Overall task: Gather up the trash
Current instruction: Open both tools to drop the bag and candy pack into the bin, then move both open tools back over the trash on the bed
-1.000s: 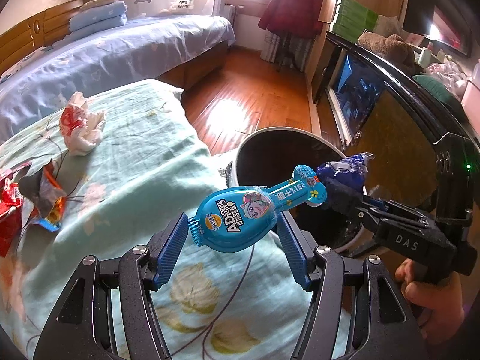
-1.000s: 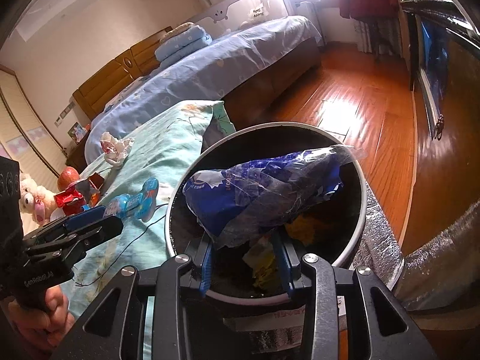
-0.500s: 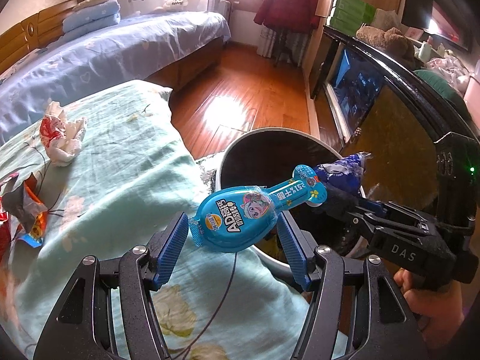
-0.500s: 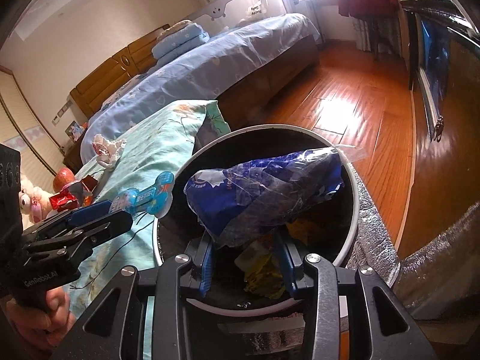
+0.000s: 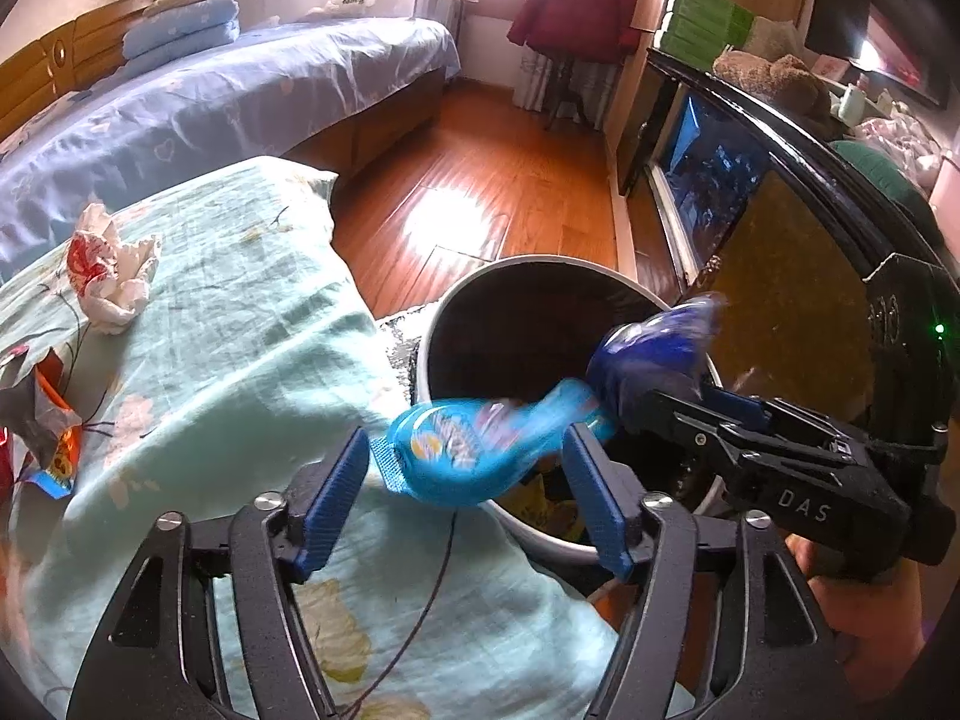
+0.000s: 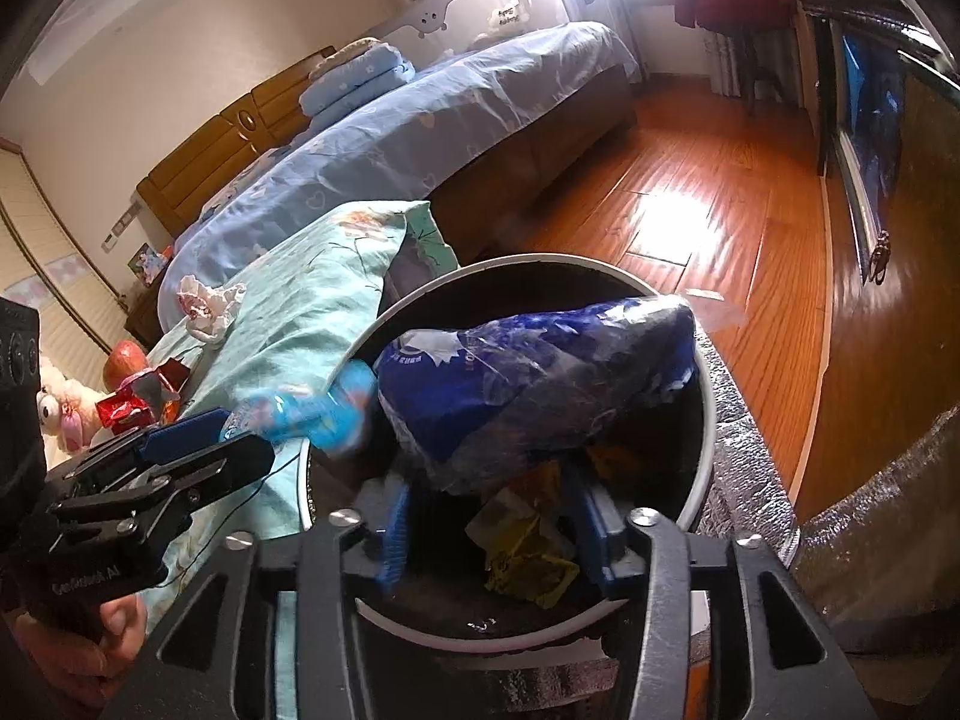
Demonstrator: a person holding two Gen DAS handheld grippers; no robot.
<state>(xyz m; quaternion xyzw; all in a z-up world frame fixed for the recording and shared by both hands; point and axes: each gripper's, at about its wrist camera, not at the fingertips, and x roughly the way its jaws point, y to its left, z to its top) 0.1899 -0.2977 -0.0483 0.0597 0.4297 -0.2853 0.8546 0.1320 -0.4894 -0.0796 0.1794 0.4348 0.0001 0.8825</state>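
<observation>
Both of our grippers have let their jaws part since a second ago, and the two wrappers that sat firmly clamped then are now slipping: the light blue candy wrapper (image 5: 480, 450) is blurred and tipped down toward the bin, where earlier it lay sharp and level between the pads.

We see the round trash bin (image 5: 480, 300) standing on the wooden floor (image 5: 480, 180), right against the edge of the bed with the green flowered sheet (image 5: 228, 312). Inside it lie yellow crumpled scraps (image 6: 528, 546) and other paper at the bottom.

Our left gripper (image 5: 462, 498) is opening; the light blue candy wrapper is between its blue pads, clear of the left pad, and whether it touches the right one we cannot tell. It hangs over the near rim of the bin. Our right gripper (image 6: 498, 522) is opening too; the dark blue plastic bag (image 6: 540, 372) sits above its pads, over the bin's mouth, and we cannot tell whether the pads touch it.

On the sheet, well apart from the bin, lie a crumpled white and red tissue (image 5: 114, 276) and a torn orange and grey snack packet (image 5: 48, 420).
</observation>
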